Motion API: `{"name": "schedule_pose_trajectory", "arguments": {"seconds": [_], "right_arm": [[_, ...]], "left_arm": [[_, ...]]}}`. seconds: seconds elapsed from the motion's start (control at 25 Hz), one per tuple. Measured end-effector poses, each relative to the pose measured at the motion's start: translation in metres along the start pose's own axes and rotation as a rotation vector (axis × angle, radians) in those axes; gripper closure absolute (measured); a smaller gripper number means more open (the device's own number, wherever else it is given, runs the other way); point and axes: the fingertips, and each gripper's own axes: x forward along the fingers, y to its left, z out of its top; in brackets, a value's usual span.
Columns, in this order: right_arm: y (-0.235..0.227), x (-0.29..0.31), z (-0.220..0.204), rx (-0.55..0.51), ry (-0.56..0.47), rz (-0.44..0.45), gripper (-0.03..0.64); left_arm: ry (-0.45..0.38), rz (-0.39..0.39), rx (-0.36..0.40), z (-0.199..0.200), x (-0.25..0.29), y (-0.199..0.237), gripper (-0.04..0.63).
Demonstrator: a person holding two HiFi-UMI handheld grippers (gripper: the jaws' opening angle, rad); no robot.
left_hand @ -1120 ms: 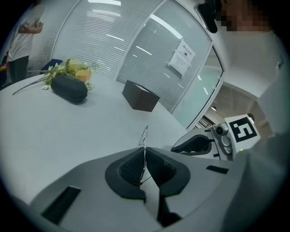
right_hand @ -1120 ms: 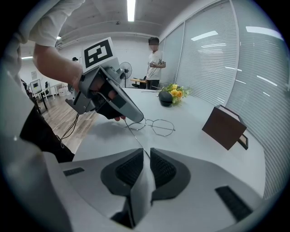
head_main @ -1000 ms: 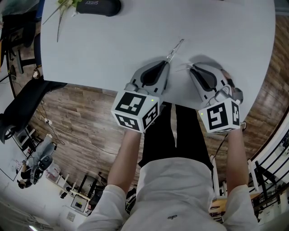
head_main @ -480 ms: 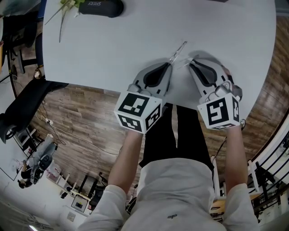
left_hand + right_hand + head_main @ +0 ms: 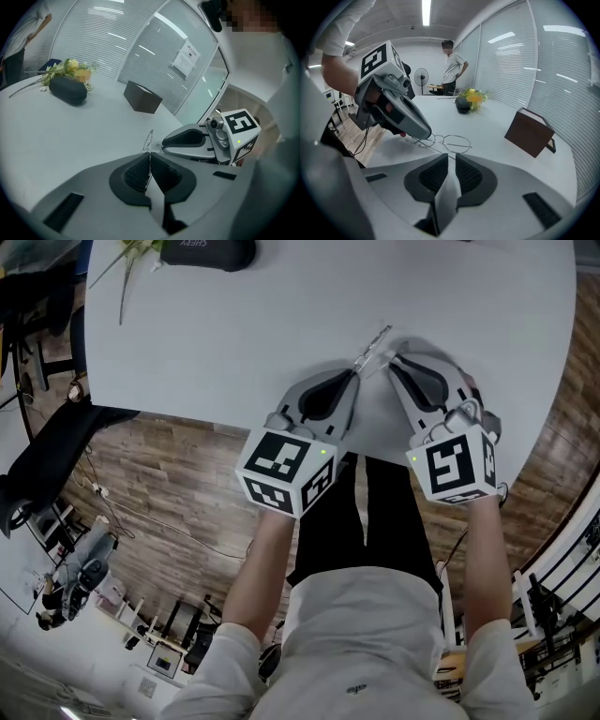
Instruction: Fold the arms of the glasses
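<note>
Thin wire-rimmed glasses (image 5: 373, 345) lie just over the white table (image 5: 234, 324), between my two grippers. In the left gripper view a wire part of the glasses (image 5: 149, 140) runs straight between the pads of my left gripper (image 5: 149, 161), which is shut on it. The right gripper view shows the round rims (image 5: 451, 140) with the left gripper (image 5: 401, 115) holding their near end. One thin arm runs from there into the narrow gap of my right gripper (image 5: 451, 161), which is shut on it. In the head view the left gripper (image 5: 352, 371) and right gripper (image 5: 392, 360) nearly touch at the tips.
A black glasses case (image 5: 206, 253) and a sprig of flowers (image 5: 131, 254) lie at the table's far left. A brown box (image 5: 529, 132) stands further back. The table's near edge (image 5: 187, 423) runs just under my hands. A person (image 5: 452, 70) stands beyond the table.
My right gripper has shifted up and left towards the left gripper's tips, bringing the held arm close to the glasses' frame. The left gripper has stayed put.
</note>
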Motion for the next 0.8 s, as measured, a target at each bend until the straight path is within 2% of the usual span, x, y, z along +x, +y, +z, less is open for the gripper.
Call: {"name": "schedule_pose_trajectory", "arguments": {"seconds": [0.56,0.8], "right_arm": [[0.0017,0.0088,0.0090,-0.010,-0.012,0.014,0.566],[0.0004,0.0096,0.0084,-0.014,-0.010,0.016,0.566]], "left_arm": [[0.012,-0.026,0.008,-0.0045,-0.0031,-0.0047,0.572],[0.022,-0.025,0.043,-0.0044,-0.0017,-0.0065,0.572]]}}
